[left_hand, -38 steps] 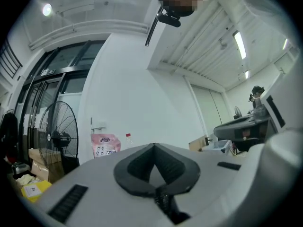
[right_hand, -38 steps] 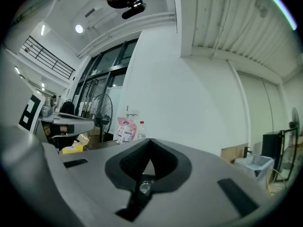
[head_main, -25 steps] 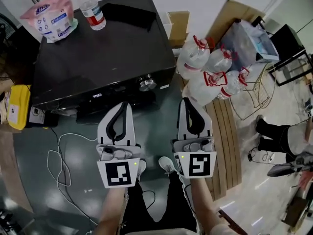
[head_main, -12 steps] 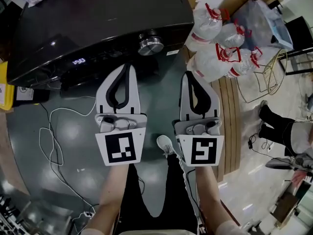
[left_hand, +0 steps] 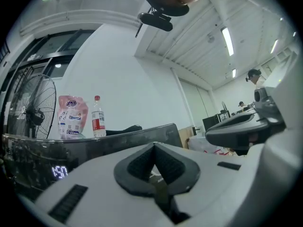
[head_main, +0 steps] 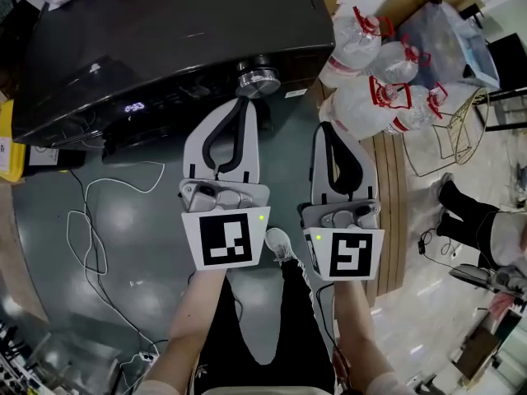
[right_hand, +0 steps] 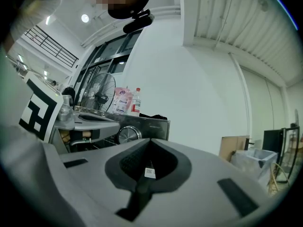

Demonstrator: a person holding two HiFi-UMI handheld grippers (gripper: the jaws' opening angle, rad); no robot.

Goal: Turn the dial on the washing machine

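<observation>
The black washing machine (head_main: 165, 31) fills the top of the head view, with its silver dial (head_main: 258, 79) on the front panel and a lit display (head_main: 134, 106) to the left. My left gripper (head_main: 241, 100) is shut and empty, its tip just below the dial; I cannot tell if they touch. My right gripper (head_main: 327, 126) is shut and empty, lower and to the right of the dial. The right gripper view shows the dial (right_hand: 127, 134) ahead and left of the shut jaws (right_hand: 150, 141). In the left gripper view the shut jaws (left_hand: 154, 146) hide the dial; the display (left_hand: 60, 171) glows at left.
Large water jugs (head_main: 370, 97) lie right of the machine beside wooden slats (head_main: 387, 196). White cables (head_main: 103, 212) trail over the grey floor at left. A bottle (left_hand: 97, 117) and a pink pouch (left_hand: 72, 117) stand on the machine's top. A person's legs (head_main: 482, 220) are at far right.
The view has closed in on the machine's front. My left gripper has moved forward and right, up to the dial. The right gripper has kept its place beside it.
</observation>
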